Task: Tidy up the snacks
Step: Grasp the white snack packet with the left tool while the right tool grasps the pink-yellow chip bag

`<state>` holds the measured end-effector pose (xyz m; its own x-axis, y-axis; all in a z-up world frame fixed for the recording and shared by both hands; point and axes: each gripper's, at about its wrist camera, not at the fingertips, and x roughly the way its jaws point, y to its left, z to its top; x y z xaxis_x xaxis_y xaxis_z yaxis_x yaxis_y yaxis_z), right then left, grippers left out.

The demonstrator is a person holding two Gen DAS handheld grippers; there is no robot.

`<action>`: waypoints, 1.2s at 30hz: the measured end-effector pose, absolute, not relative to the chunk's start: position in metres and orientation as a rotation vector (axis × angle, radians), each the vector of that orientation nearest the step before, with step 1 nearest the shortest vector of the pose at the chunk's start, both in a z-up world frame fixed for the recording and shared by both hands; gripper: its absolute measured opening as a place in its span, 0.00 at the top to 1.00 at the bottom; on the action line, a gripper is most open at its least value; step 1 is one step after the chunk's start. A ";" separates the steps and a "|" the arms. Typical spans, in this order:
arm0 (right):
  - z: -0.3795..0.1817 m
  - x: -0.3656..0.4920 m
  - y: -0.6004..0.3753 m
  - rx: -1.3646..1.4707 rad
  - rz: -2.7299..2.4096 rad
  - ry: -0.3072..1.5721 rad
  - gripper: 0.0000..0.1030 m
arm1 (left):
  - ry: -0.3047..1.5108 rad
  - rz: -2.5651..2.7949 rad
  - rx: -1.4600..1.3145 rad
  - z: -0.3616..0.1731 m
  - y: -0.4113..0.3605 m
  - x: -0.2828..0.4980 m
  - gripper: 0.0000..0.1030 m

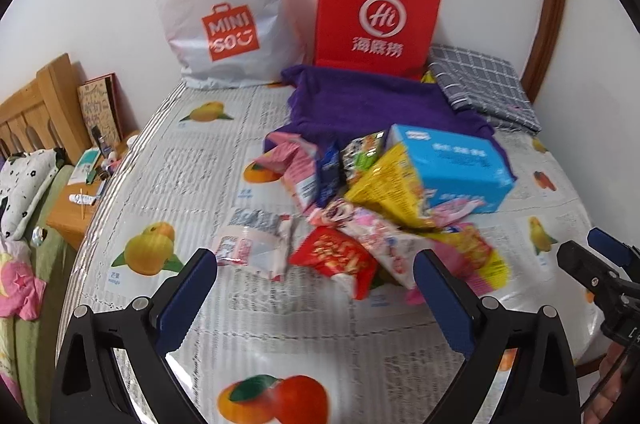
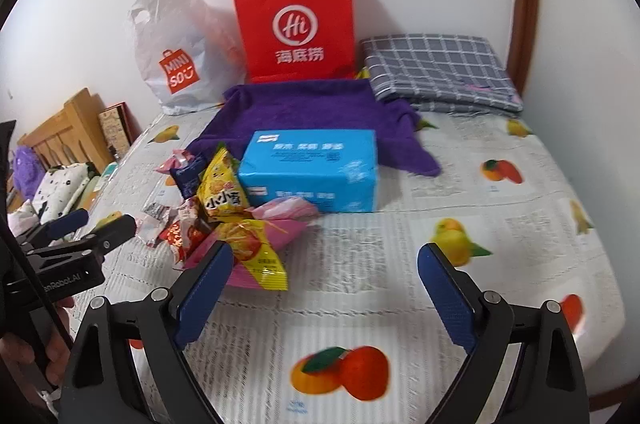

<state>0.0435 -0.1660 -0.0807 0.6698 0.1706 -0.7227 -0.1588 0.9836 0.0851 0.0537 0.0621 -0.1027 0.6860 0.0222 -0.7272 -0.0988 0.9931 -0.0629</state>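
Observation:
A heap of snack packets lies on the fruit-print cover (image 1: 224,160): a red packet (image 1: 336,256), a yellow packet (image 1: 384,188), a pink packet (image 1: 296,164) and a white packet (image 1: 252,240). A light blue box (image 1: 452,168) sits against the heap's far right. My left gripper (image 1: 316,264) is open, just short of the red packet, gripping nothing. My right gripper (image 2: 326,256) is open over bare cover, with a yellow-orange packet (image 2: 256,248) by its left finger and the blue box (image 2: 312,172) beyond. Each gripper shows at the edge of the other's view.
A red paper bag (image 1: 376,20) and a white plastic shopping bag (image 1: 228,16) stand against the back wall. A purple towel (image 1: 360,100) and a folded checked cloth (image 1: 480,84) lie before them. A cluttered wooden bedside table (image 1: 76,200) stands left.

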 end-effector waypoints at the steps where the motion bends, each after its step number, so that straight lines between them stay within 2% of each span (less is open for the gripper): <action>1: -0.086 0.047 -0.163 0.028 0.200 0.824 0.11 | 0.816 0.076 -0.100 -0.106 0.065 0.055 0.04; 9: -0.112 0.076 -0.145 0.164 0.297 0.883 0.13 | 0.870 0.096 -0.128 -0.133 0.090 0.065 0.04; 20: -0.166 0.109 -0.106 0.130 0.318 1.016 0.13 | 0.893 0.083 -0.173 -0.147 0.113 0.072 0.04; 21: -0.168 0.110 -0.107 0.145 0.321 1.017 0.15 | 0.896 0.084 -0.175 -0.148 0.114 0.073 0.04; 22: -0.170 0.111 -0.108 0.153 0.331 1.017 0.24 | 0.899 0.087 -0.176 -0.150 0.116 0.074 0.04; 23: -0.171 0.111 -0.108 0.153 0.341 1.021 0.29 | 0.902 0.090 -0.177 -0.151 0.118 0.075 0.04; 25: -0.170 0.109 -0.110 0.140 0.360 1.027 0.35 | 0.908 0.095 -0.183 -0.153 0.122 0.078 0.04; 36: -0.159 0.087 -0.176 0.041 0.262 0.982 0.37 | 0.973 0.158 -0.103 -0.175 0.121 0.116 0.04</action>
